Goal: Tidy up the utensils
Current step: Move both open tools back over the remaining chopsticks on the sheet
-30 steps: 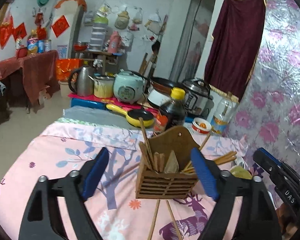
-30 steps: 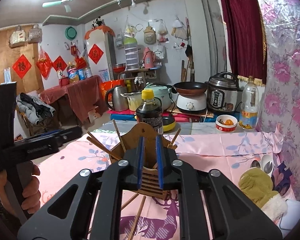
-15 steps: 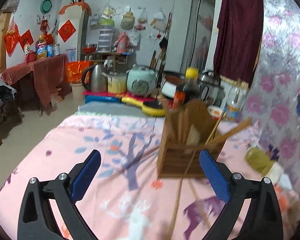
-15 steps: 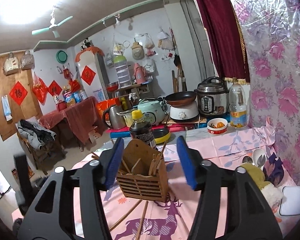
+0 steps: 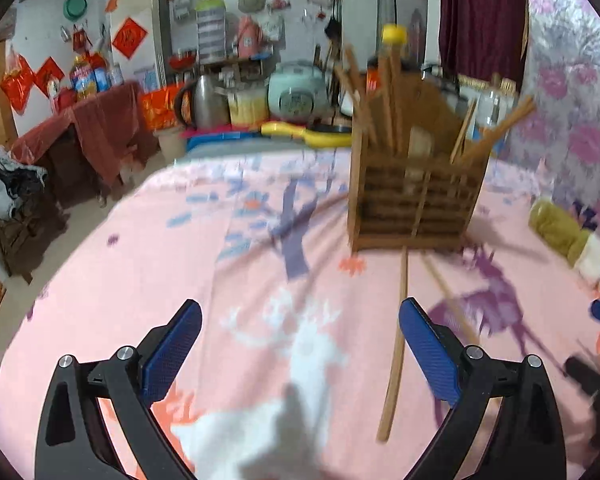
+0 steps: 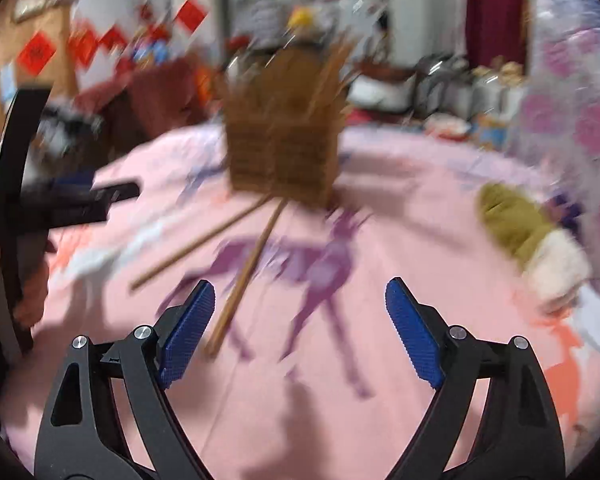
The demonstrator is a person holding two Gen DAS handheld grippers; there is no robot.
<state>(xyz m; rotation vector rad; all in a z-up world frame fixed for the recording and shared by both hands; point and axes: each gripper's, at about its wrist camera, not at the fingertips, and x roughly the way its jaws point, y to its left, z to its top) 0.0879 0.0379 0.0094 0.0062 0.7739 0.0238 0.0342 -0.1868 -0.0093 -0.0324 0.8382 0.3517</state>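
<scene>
A brown slatted wooden holder [image 5: 416, 196] stands upright on the pink tablecloth [image 5: 180, 280] with several chopsticks standing in it. It also shows, blurred, in the right wrist view [image 6: 284, 152]. Two loose chopsticks lie on the cloth in front of it: one [image 5: 396, 344] runs toward my left gripper's right finger, another [image 5: 450, 296] lies slanted beside it. In the right wrist view they lie fanned out [image 6: 244, 276] [image 6: 198, 246]. My left gripper [image 5: 300, 344] is open and empty above the cloth. My right gripper [image 6: 300, 328] is open and empty; its left fingertip is close to a chopstick end.
An olive and white mitt [image 5: 564, 236] lies at the table's right, by the flowered wall covering. A soy sauce bottle [image 5: 392, 40] stands behind the holder. Cookers, a kettle and a yellow pan [image 5: 304, 132] are beyond the far edge. The other gripper shows at the left [image 6: 60, 200].
Both grippers have pulled back and tipped down toward the cloth; the holder looks farther away. The right gripper went from shut to wide open. The right view is now motion-blurred.
</scene>
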